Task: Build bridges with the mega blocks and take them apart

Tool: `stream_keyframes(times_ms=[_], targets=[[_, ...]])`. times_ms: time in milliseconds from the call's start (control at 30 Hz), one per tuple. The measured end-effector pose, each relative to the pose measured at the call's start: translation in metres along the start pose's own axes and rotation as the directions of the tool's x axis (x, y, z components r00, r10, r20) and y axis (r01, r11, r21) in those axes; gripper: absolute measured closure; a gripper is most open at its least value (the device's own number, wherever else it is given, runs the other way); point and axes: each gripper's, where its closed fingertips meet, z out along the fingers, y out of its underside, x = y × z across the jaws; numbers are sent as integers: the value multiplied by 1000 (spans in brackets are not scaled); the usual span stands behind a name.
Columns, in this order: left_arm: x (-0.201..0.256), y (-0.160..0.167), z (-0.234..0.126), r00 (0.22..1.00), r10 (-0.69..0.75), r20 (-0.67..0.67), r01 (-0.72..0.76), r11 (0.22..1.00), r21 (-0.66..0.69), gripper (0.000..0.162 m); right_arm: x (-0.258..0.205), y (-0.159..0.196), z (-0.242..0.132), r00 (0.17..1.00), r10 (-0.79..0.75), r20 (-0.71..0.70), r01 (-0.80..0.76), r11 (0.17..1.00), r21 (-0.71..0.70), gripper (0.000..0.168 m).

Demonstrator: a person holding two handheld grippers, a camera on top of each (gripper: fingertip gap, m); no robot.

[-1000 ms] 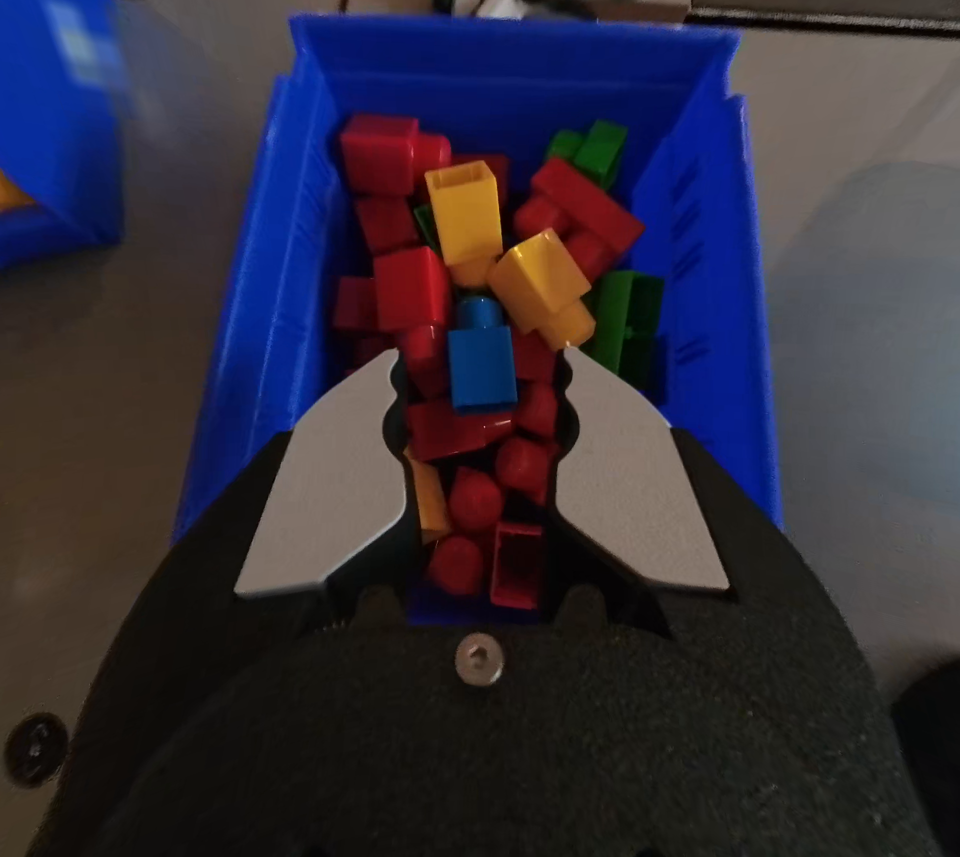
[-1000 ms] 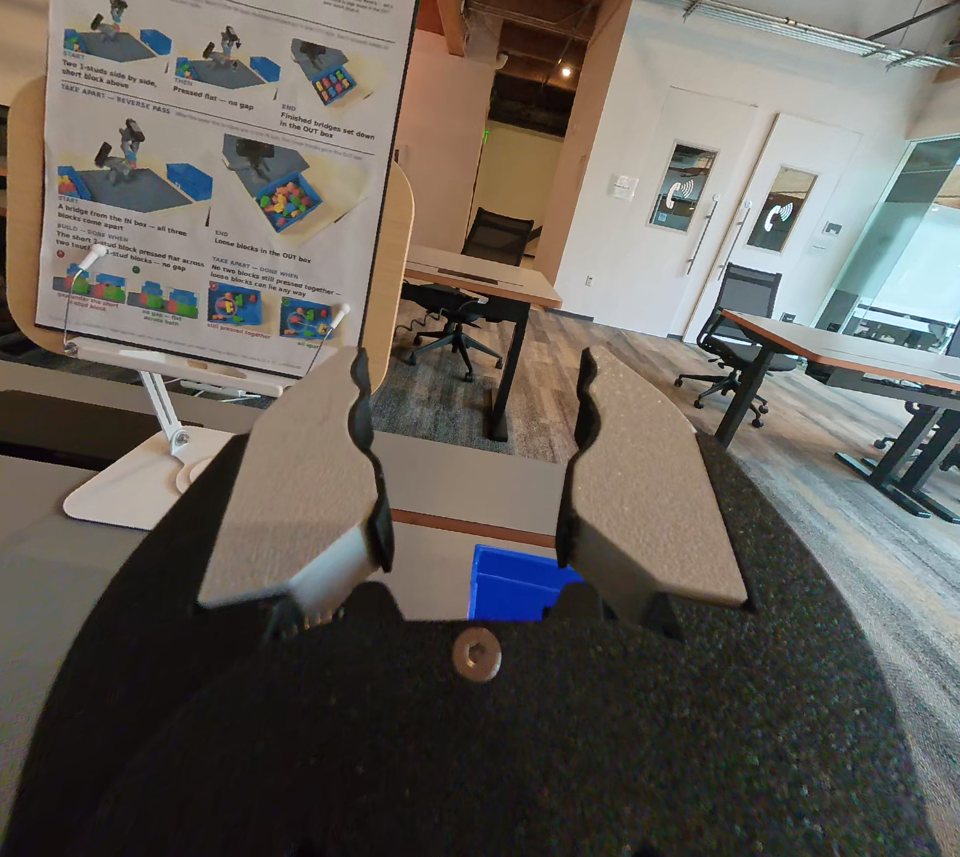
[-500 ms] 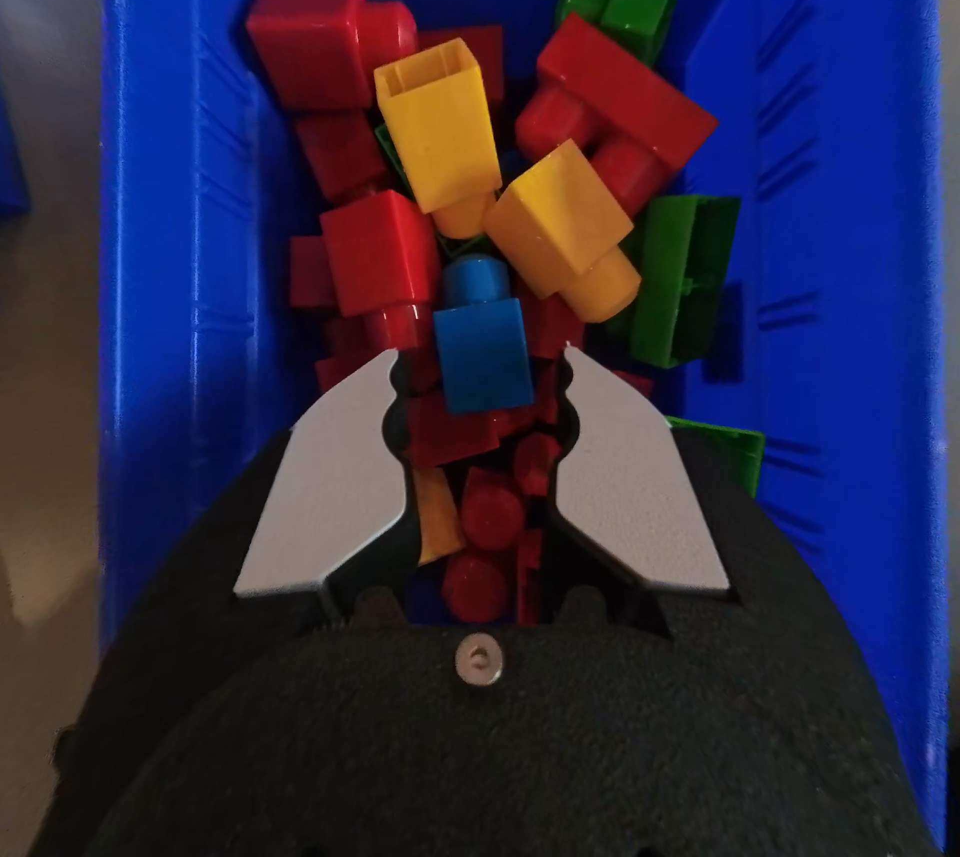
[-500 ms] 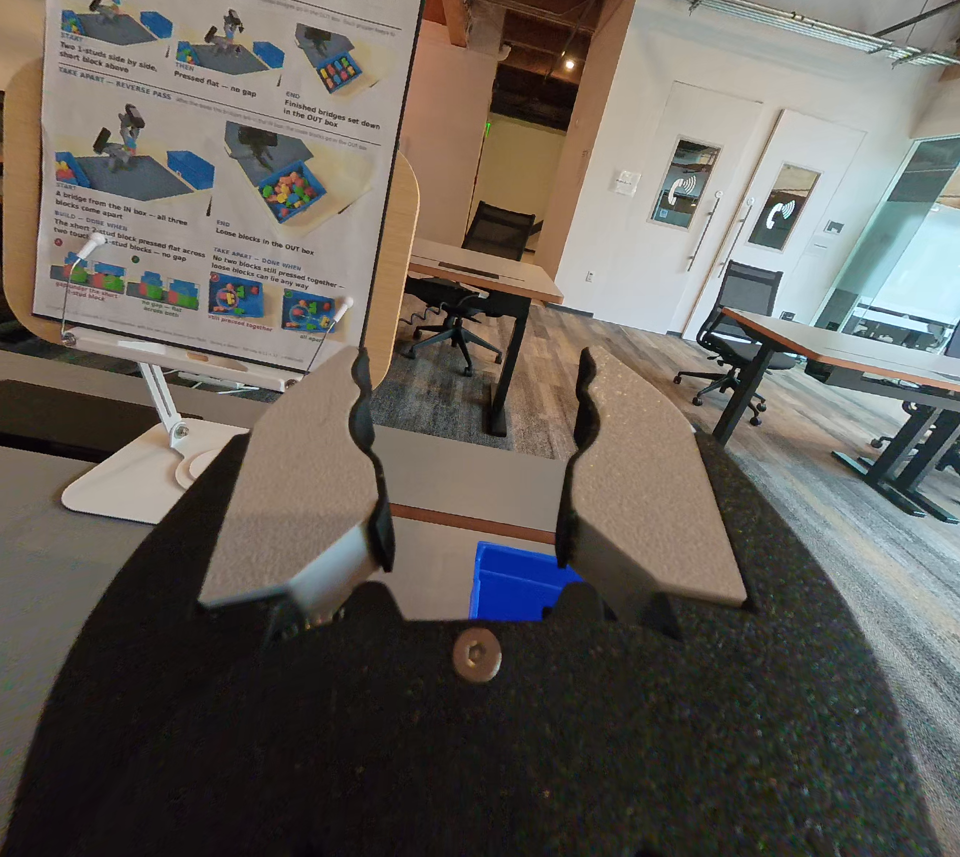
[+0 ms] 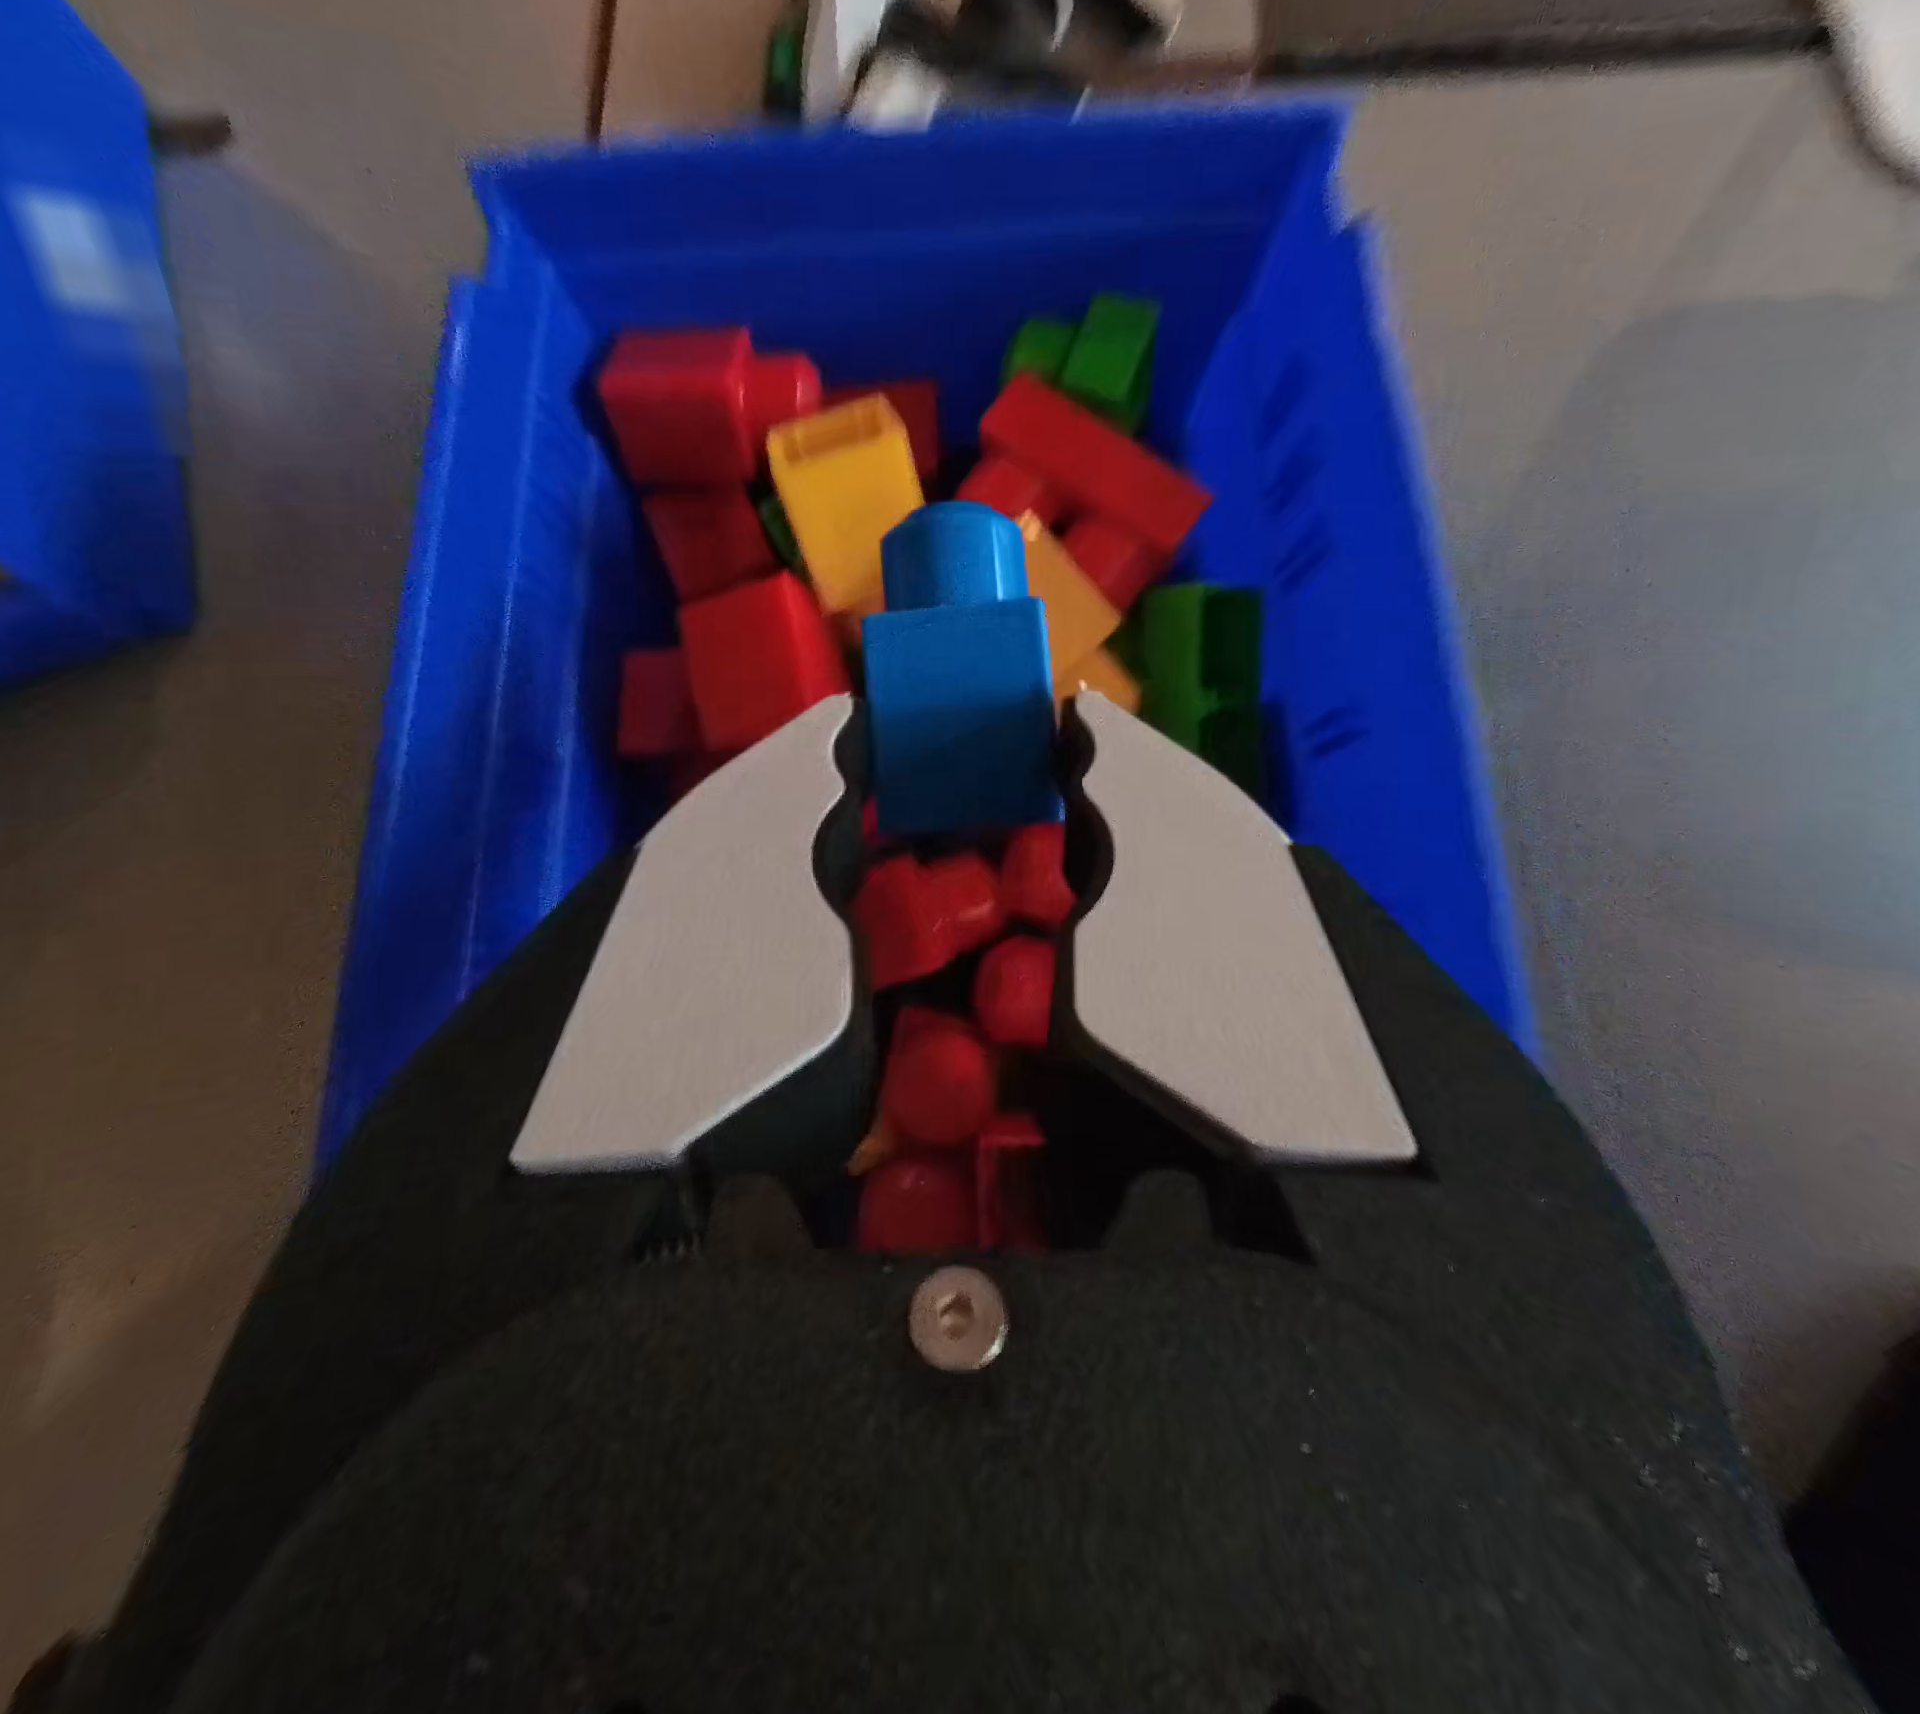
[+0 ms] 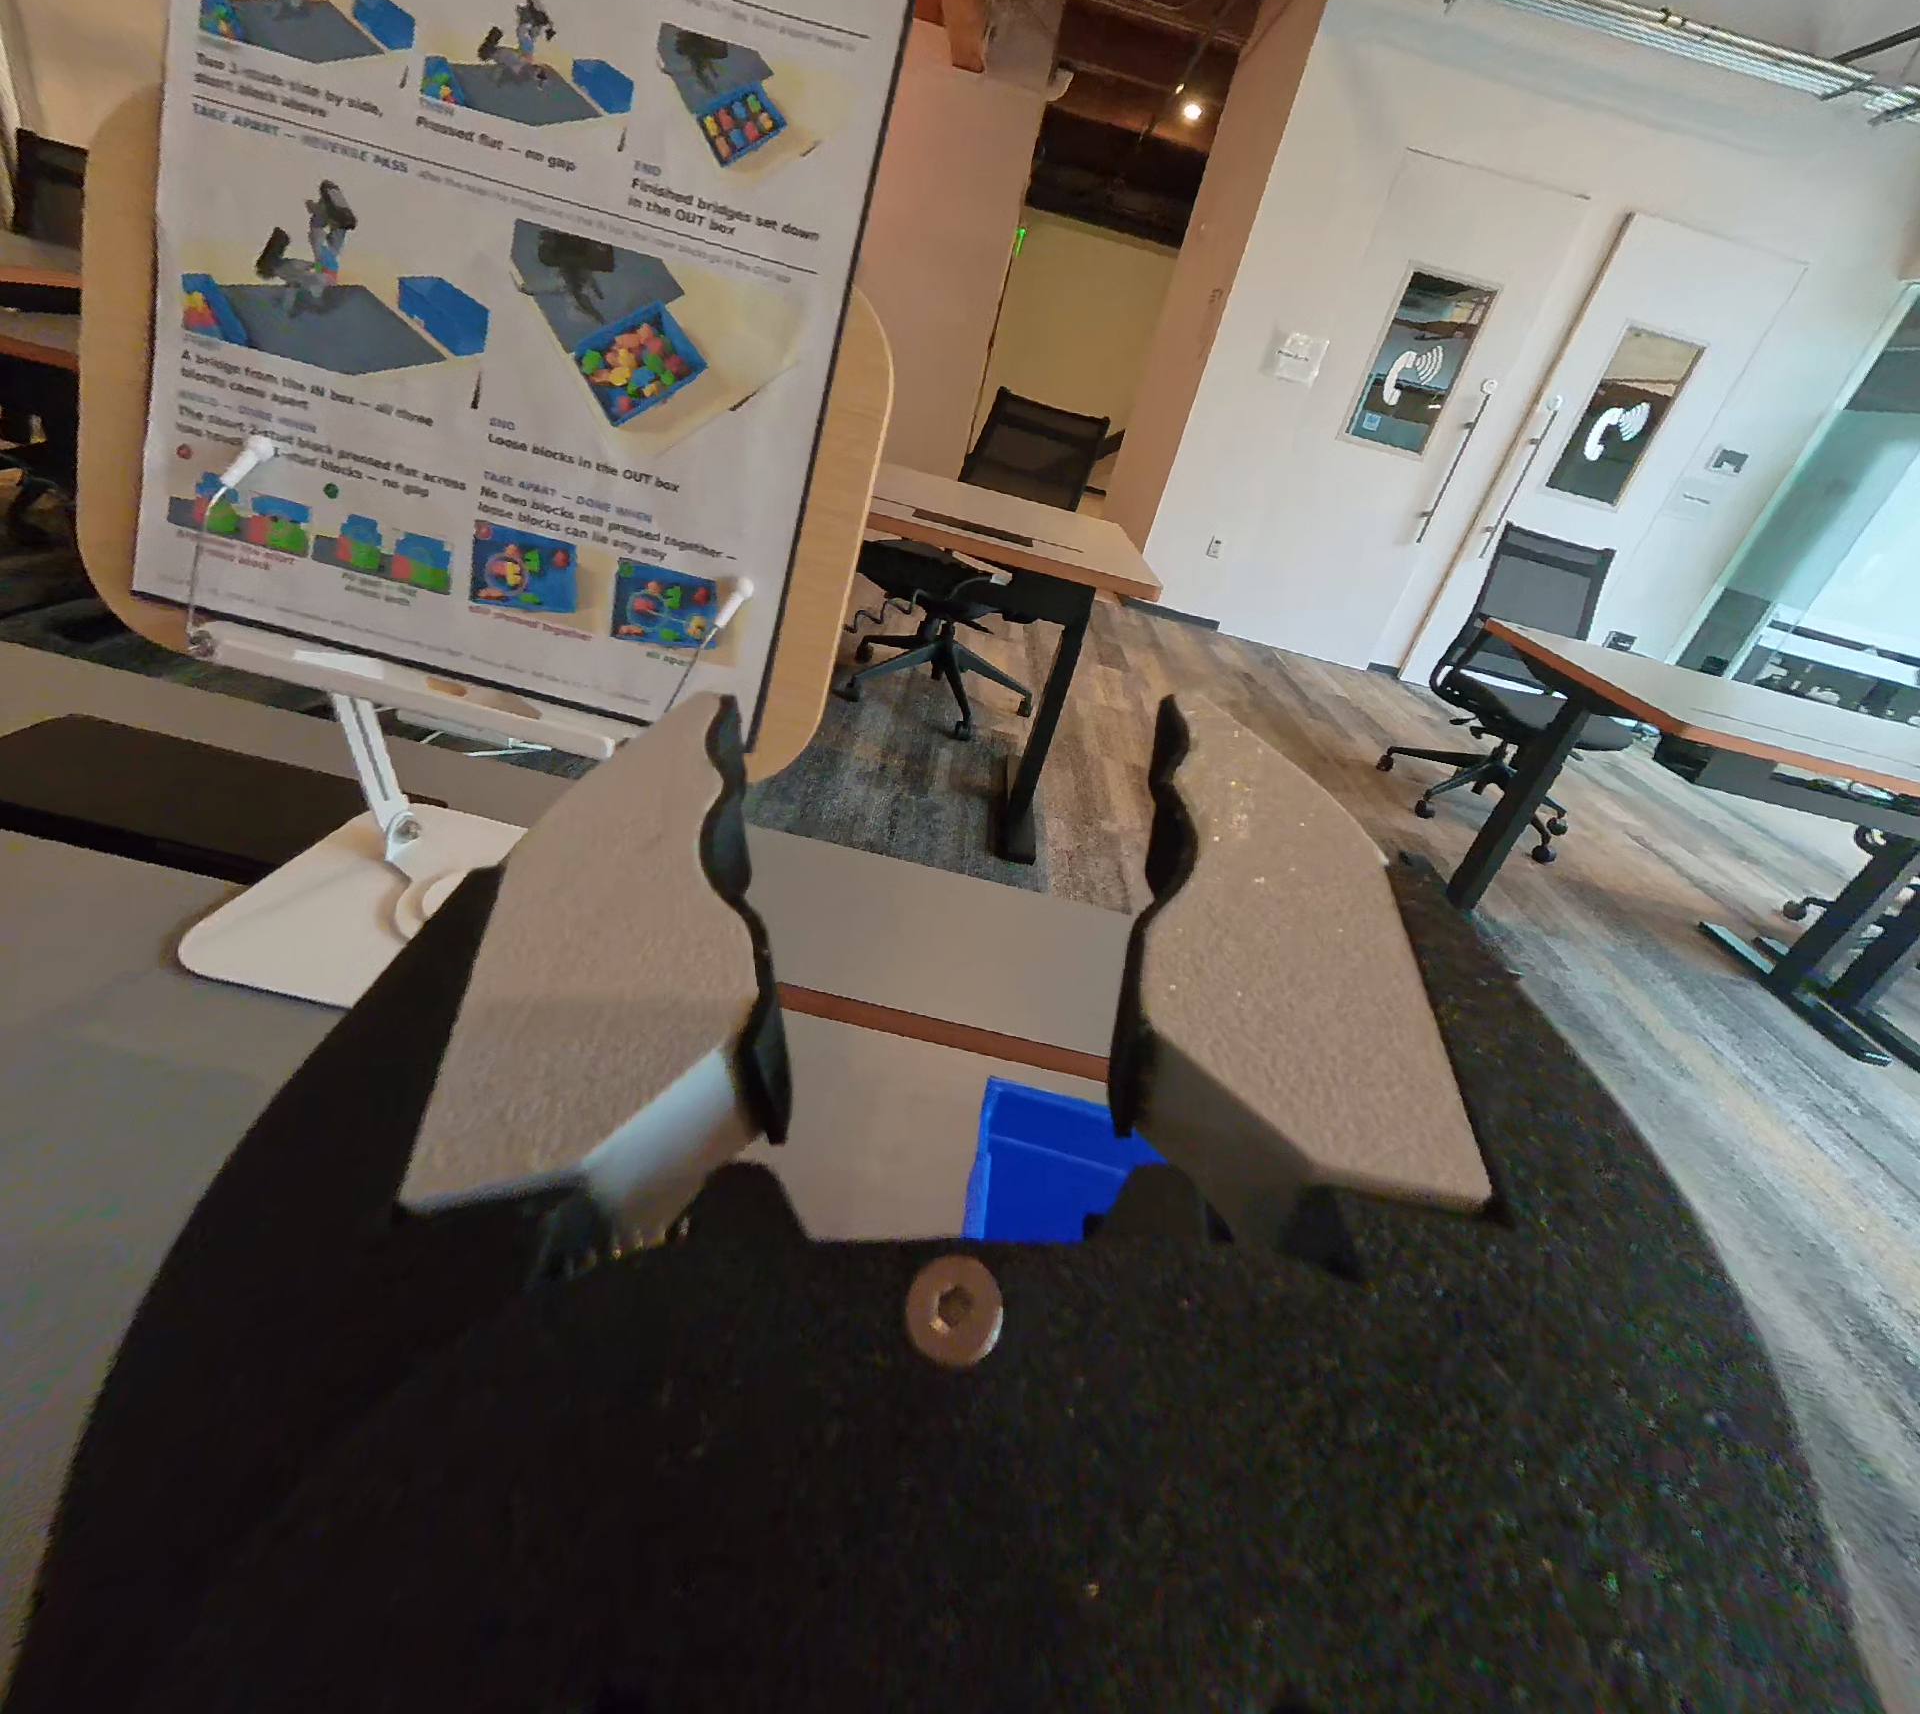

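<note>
In the left wrist view, my left gripper (image 5: 961,719) is shut on a blue one-stud block (image 5: 956,708) and holds it above a blue bin (image 5: 499,625) full of several red, yellow and green blocks, its stud pointing away from me. A yellow block (image 5: 842,490) and a red block (image 5: 764,662) lie on top of the pile. In the right wrist view, my right gripper (image 6: 945,729) is open and empty, held above the table and pointing towards the room. A corner of a blue bin (image 6: 1039,1155) shows low between its fingers.
A second blue bin (image 5: 73,417) stands at the left on the grey table (image 5: 208,833). An instruction sheet on a white stand (image 6: 499,230) stands at the table's far edge. Desks and office chairs (image 6: 1538,688) fill the room behind. The tips of one gripper are about 70 cm away from the tips of the other.
My left gripper went down into the bin, closed on the blue block and has lifted it up out of the pile. My right gripper stayed open and shifted slightly.
</note>
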Motion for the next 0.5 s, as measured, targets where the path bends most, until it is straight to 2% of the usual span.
stream_keyframes(times_ms=[133,300,400,500], targets=[[35,-53,-32,994,77,-82,-55,968,246,127,-16,-1,1,997,-7,73,8,1000,-18,94],[110,-107,-61,942,272,-198,-148,864,482,127,-49,-6,-2,972,4,236,2,1000,-22,95],[179,-127,-77,843,416,-342,-148,789,596,128,-77,-11,-8,927,16,375,-10,1000,-19,98],[252,-133,-91,689,547,-475,-122,733,669,128,-106,-19,-18,853,40,521,-43,999,-7,98]])
